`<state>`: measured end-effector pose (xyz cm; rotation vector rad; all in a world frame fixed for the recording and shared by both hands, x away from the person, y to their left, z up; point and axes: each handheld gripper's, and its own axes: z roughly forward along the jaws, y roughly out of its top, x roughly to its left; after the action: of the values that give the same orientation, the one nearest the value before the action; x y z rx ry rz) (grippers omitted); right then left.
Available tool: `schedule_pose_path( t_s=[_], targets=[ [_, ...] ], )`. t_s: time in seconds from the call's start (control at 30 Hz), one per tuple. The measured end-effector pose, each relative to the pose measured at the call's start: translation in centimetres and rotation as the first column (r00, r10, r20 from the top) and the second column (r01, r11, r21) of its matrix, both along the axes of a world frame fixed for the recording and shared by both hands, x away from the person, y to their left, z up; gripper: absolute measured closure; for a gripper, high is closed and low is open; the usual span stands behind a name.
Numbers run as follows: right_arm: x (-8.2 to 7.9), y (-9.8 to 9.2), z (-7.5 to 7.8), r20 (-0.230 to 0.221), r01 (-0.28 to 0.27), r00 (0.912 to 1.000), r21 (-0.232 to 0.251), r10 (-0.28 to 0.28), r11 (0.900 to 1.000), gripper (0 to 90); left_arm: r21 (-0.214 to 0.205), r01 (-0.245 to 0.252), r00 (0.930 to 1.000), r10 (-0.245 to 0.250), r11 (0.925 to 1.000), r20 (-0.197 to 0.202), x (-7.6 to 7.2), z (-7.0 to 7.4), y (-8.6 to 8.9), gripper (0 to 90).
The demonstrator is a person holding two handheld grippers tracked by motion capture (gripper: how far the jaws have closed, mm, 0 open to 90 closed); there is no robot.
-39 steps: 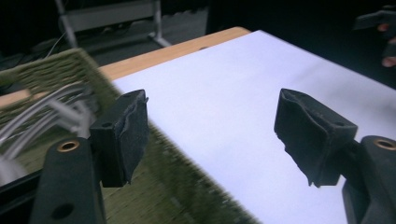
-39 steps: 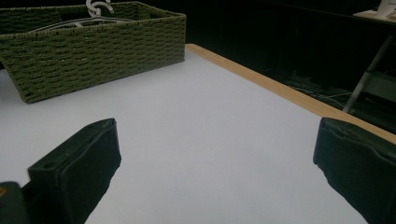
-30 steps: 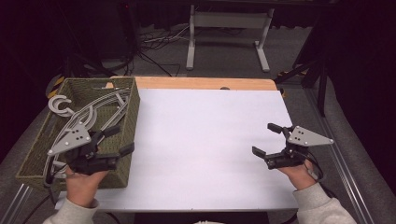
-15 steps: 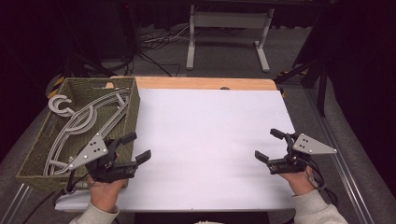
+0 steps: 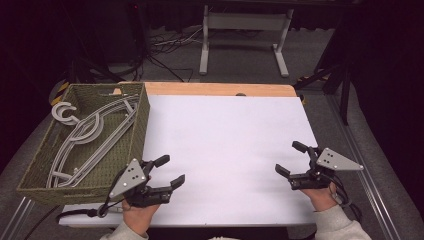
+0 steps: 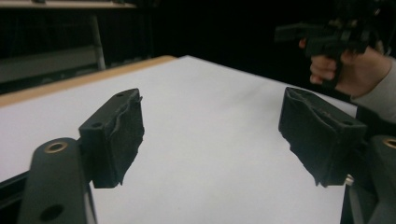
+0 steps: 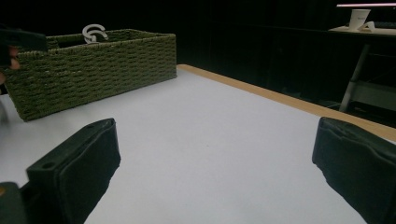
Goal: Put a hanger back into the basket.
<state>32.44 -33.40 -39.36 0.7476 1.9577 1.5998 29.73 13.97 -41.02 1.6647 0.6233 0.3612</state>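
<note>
Olive woven wicker basket (image 5: 140, 130), rough; smooth matt grey plastic hangers (image 5: 87, 135); matt white tabletop (image 5: 225, 135) edged in wood.

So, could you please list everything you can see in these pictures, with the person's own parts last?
basket: one, olive green woven, at the table's left edge.
hangers: several, the count unclear, light grey, lying stacked in the basket, hooks toward its far left corner.
table: one, white top with a wooden far edge, bare apart from the basket.
stand: one, white metal legs, on the floor beyond the table.
cables: a tangle, black, on the floor behind the table.
left tongs: one, black with a grey plate, open, beside the basket's near right corner.
right tongs: one, black with a grey plate, open, near the table's right edge.
</note>
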Motion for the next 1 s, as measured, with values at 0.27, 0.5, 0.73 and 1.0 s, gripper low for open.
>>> schedule_pose_path(
  t_s=[0.27,0.5,0.73,1.0],
  targets=[
    [-0.1,-0.2,-0.7,0.005,0.013,0.9999,0.005,-0.013,0.9999,1.4,0.052,-0.013,0.9999,0.014,0.9986,-0.006,2.1,-1.7,-0.9,16.9],
    [-0.4,-0.1,-2.1,0.043,0.028,0.9987,-0.005,-0.027,0.9996,1.4,0.069,-0.03,0.9995,0.031,0.9971,-0.008,3.3,-2.5,-1.2,15.3],
    [-0.4,0.1,-3.1,0.044,0.043,0.9981,-0.008,-0.043,0.999,1.3,0.07,-0.009,0.9994,0.011,0.9975,-0.032,3.8,-3.0,-1.4,12.6],
    [-0.1,-0.1,-3.7,0.026,0.064,0.9976,-0.002,-0.064,0.998,1.3,0.05,-0.002,0.9985,0.005,0.9987,-0.054,4.0,-3.1,-1.2,11.7]
  ],
)
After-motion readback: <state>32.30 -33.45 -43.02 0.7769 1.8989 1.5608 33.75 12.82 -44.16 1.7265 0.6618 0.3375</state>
